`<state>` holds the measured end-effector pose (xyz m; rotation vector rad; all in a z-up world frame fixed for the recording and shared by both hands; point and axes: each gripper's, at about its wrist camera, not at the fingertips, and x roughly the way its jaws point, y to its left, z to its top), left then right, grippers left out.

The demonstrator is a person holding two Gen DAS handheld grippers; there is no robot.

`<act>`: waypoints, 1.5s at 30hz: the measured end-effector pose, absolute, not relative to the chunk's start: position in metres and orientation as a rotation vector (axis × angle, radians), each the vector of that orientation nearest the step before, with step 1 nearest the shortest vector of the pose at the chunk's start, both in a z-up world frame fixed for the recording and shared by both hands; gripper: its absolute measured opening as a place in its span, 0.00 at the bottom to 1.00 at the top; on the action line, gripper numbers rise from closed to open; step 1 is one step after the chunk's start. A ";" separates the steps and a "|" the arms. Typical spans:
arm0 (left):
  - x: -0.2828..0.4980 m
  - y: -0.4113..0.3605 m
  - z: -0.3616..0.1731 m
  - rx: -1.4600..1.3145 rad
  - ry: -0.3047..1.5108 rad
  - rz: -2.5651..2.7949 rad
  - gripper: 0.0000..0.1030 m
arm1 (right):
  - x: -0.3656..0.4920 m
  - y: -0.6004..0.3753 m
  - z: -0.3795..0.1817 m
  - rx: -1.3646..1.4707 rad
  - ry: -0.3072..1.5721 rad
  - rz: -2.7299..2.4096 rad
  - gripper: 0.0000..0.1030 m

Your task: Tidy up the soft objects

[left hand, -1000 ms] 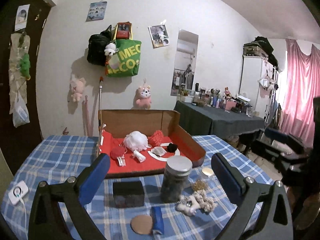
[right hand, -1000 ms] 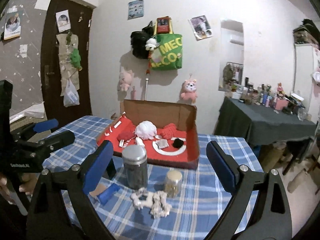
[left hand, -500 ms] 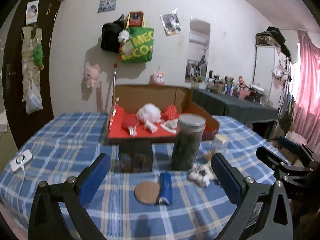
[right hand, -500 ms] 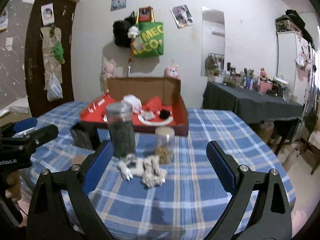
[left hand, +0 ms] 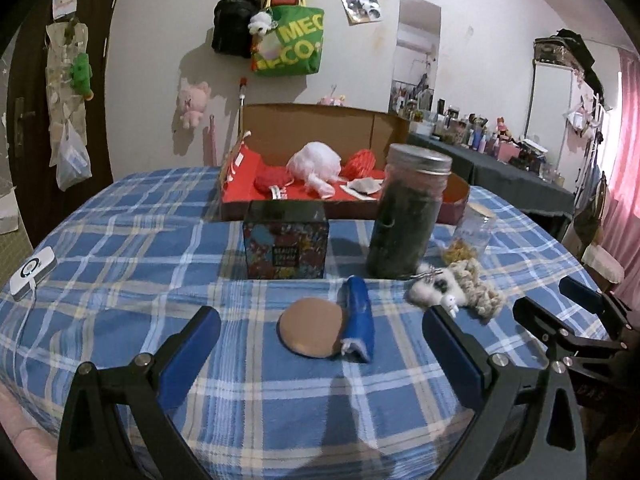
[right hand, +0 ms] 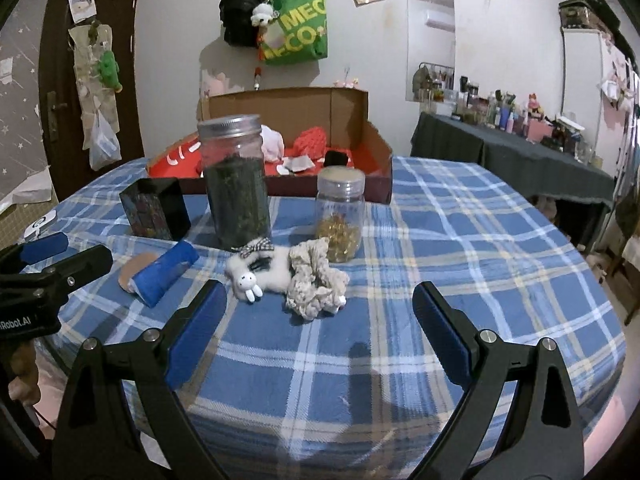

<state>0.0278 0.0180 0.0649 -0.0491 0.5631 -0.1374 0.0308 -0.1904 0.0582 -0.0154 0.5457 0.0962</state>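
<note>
A white plush bunny (right hand: 262,270) and a beige scrunchie (right hand: 316,280) lie together on the blue plaid table; they also show in the left wrist view as the bunny (left hand: 434,290) and the scrunchie (left hand: 480,290). A tan powder puff (left hand: 311,332) and a blue roll (left hand: 359,318) lie in front of my left gripper (left hand: 320,328), which is open and empty. My right gripper (right hand: 320,304) is open and empty, just short of the bunny and scrunchie. A red-lined cardboard box (left hand: 240,184) at the back holds several soft things.
A tall dark jar (right hand: 236,184), a small jar of yellow bits (right hand: 340,216) and a black printed tin (left hand: 286,240) stand between the soft items and the box. A white device (left hand: 32,272) lies at the table's left edge. A dark side table (right hand: 500,148) stands at right.
Both grippers have dropped lower and come closer to the table; the objects now look larger and nearer. Both stay open and empty.
</note>
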 end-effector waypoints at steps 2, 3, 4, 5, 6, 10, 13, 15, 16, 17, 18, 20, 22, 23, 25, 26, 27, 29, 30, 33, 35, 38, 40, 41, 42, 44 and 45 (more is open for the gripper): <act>0.030 0.020 0.063 -0.053 0.570 -0.131 1.00 | 0.034 -0.191 0.055 -0.003 0.559 0.102 0.93; 0.032 0.021 0.062 -0.053 0.577 -0.127 1.00 | 0.036 -0.193 0.053 0.006 0.568 0.104 0.93; 0.035 0.022 0.062 -0.050 0.585 -0.124 1.00 | 0.038 -0.194 0.052 0.008 0.574 0.103 0.93; 0.037 0.023 0.061 -0.045 0.594 -0.120 1.00 | 0.040 -0.195 0.051 0.007 0.579 0.101 0.93; 0.040 0.025 0.059 -0.036 0.603 -0.115 1.00 | 0.040 -0.195 0.050 0.006 0.580 0.098 0.93; 0.060 0.035 0.051 0.004 0.659 -0.059 1.00 | 0.047 -0.198 0.045 -0.005 0.595 0.085 0.93; 0.076 0.043 0.041 0.021 0.715 -0.059 1.00 | 0.054 -0.202 0.041 -0.010 0.615 0.080 0.93; 0.084 0.045 0.034 0.024 0.759 -0.070 1.00 | 0.058 -0.205 0.038 -0.012 0.631 0.076 0.93; 0.088 0.046 0.031 0.021 0.780 -0.079 1.00 | 0.060 -0.206 0.037 -0.011 0.637 0.074 0.93; 0.089 0.045 0.029 0.019 0.791 -0.088 1.00 | 0.063 -0.207 0.035 -0.011 0.642 0.071 0.93; 0.090 0.045 0.027 0.011 0.796 -0.102 1.00 | 0.066 -0.209 0.034 -0.013 0.655 0.070 0.93; 0.092 0.041 0.026 0.005 0.805 -0.133 1.00 | 0.072 -0.210 0.032 -0.013 0.671 0.070 0.93; 0.092 0.035 0.026 0.009 0.809 -0.161 1.00 | 0.079 -0.211 0.029 -0.007 0.702 0.085 0.93; 0.092 0.032 0.027 0.016 0.809 -0.176 1.00 | 0.082 -0.212 0.029 -0.001 0.714 0.094 0.93; 0.094 0.024 0.026 0.039 0.818 -0.195 1.00 | 0.089 -0.214 0.026 0.005 0.741 0.113 0.92; 0.095 0.020 0.025 0.054 0.822 -0.198 1.00 | 0.091 -0.214 0.026 0.003 0.746 0.118 0.92; 0.095 0.018 0.024 0.065 0.824 -0.200 0.98 | 0.093 -0.214 0.025 0.000 0.751 0.125 0.92; 0.095 0.015 0.023 0.078 0.827 -0.201 0.93 | 0.098 -0.214 0.025 -0.001 0.758 0.140 0.92; 0.096 0.015 0.023 0.078 0.827 -0.201 0.88 | 0.101 -0.214 0.025 0.000 0.761 0.155 0.90; 0.097 0.015 0.023 0.076 0.816 -0.203 0.66 | 0.106 -0.213 0.026 0.009 0.762 0.192 0.67; 0.096 0.014 0.025 0.078 0.793 -0.229 0.49 | 0.108 -0.211 0.024 0.022 0.774 0.241 0.39; 0.094 0.015 0.026 0.066 0.776 -0.277 0.31 | 0.100 -0.209 0.029 0.009 0.723 0.237 0.29; 0.095 0.019 0.030 0.022 0.785 -0.305 0.27 | 0.094 -0.210 0.035 0.023 0.694 0.248 0.29; 0.096 0.020 0.031 0.009 0.788 -0.309 0.26 | 0.092 -0.211 0.038 0.034 0.687 0.259 0.29; 0.096 0.021 0.034 0.000 0.788 -0.313 0.25 | 0.090 -0.210 0.040 0.039 0.680 0.265 0.29; 0.096 0.021 0.039 -0.009 0.773 -0.307 0.25 | 0.087 -0.208 0.045 0.041 0.668 0.280 0.29; 0.096 0.021 0.042 -0.014 0.768 -0.322 0.24 | 0.084 -0.207 0.047 0.042 0.661 0.290 0.29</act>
